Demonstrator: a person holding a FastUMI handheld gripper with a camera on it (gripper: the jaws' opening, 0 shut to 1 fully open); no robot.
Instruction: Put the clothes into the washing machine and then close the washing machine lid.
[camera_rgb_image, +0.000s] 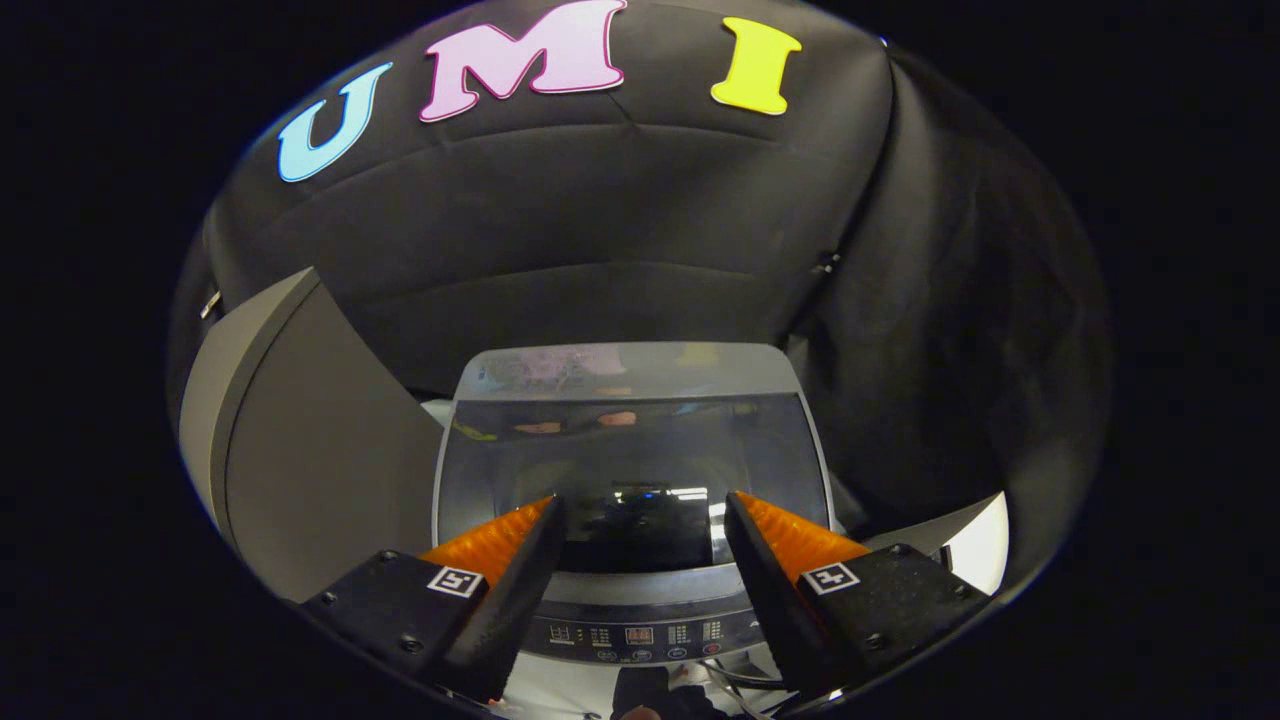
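- Ahead, the booth's black cloth wall (620, 230) hangs behind everything, draped in folds.
- Below it stands the washing machine (630, 600), a top-loader seen from above and in front, just ahead of and under the gripper.
- Its lid (630, 450) lies flat and closed over the tub; the dark, glossy panel reflects lights and shapes, so whatever the drum holds cannot be made out through it.
- A grey, curved panel (300, 450) rises just beside the machine on its left; I cannot tell what it belongs to.
- A pale surface (980, 545) shows near the machine on its right.
- The gripper (640, 515) hovers over the machine's front edge, jaws spread wide with nothing between them except the view of the lid; the fingers (500, 560) touch nothing I can see.
- The control panel (640, 635) runs along the machine's front, between and below the fingers, with small displays and round buttons.
- Clothes cannot be picked out anywhere for certain; a dark shape (650, 695) beneath the control panel is too unclear to name.
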